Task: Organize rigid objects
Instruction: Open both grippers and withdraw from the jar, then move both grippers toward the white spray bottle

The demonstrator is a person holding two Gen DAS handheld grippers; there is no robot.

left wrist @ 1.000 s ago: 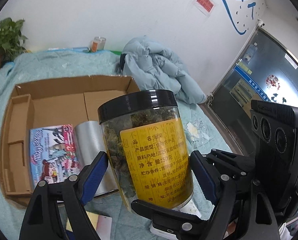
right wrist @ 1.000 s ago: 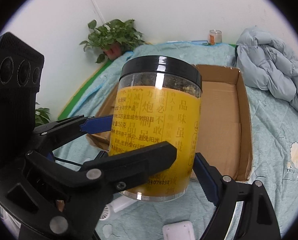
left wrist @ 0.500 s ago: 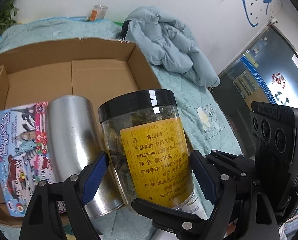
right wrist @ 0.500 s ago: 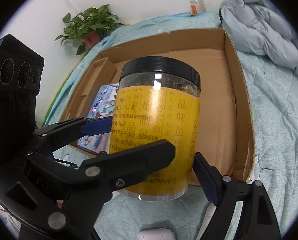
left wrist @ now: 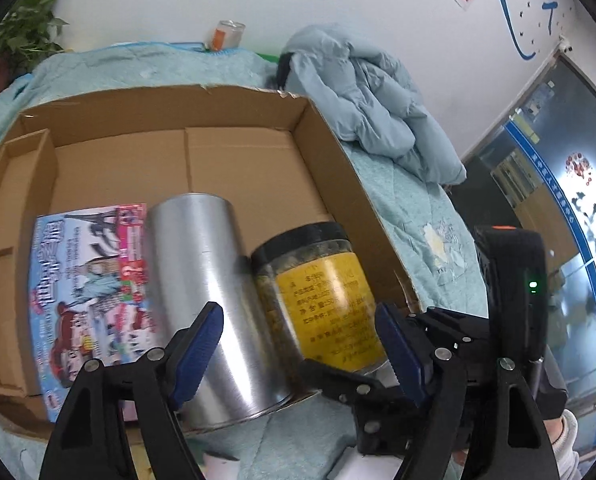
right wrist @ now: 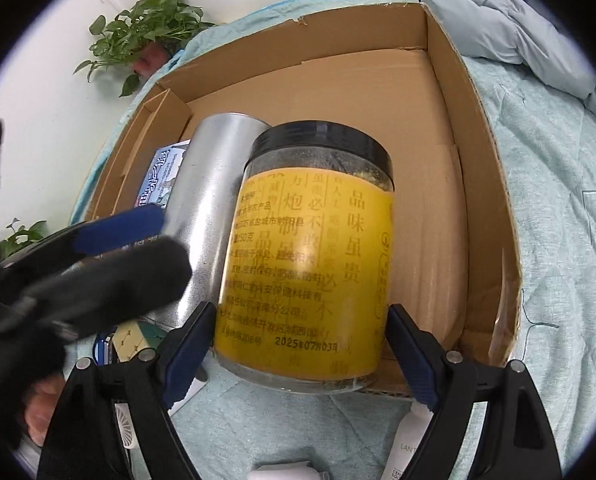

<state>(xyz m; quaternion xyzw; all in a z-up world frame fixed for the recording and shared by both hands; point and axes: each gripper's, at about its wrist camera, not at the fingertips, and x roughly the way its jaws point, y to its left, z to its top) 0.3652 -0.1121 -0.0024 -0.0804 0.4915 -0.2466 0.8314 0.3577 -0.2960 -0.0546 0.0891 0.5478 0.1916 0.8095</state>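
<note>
One jar [right wrist: 305,256] clamped in right tongs [right wrist: 298,344]; left tongs [left wrist: 298,344] apart, holding nothing. Ahead: one box [left wrist: 234,112], one can [left wrist: 214,280], one book [left wrist: 86,280].

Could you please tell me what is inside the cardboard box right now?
The cardboard box holds a picture book, a silver can and the yellow-labelled jar. Whatever lies beneath them is covered.

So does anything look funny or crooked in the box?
Nothing is spilled or broken. The yellow-labelled jar leans tilted against the silver can at the cardboard box's near edge, with the right gripper at its base.
</note>
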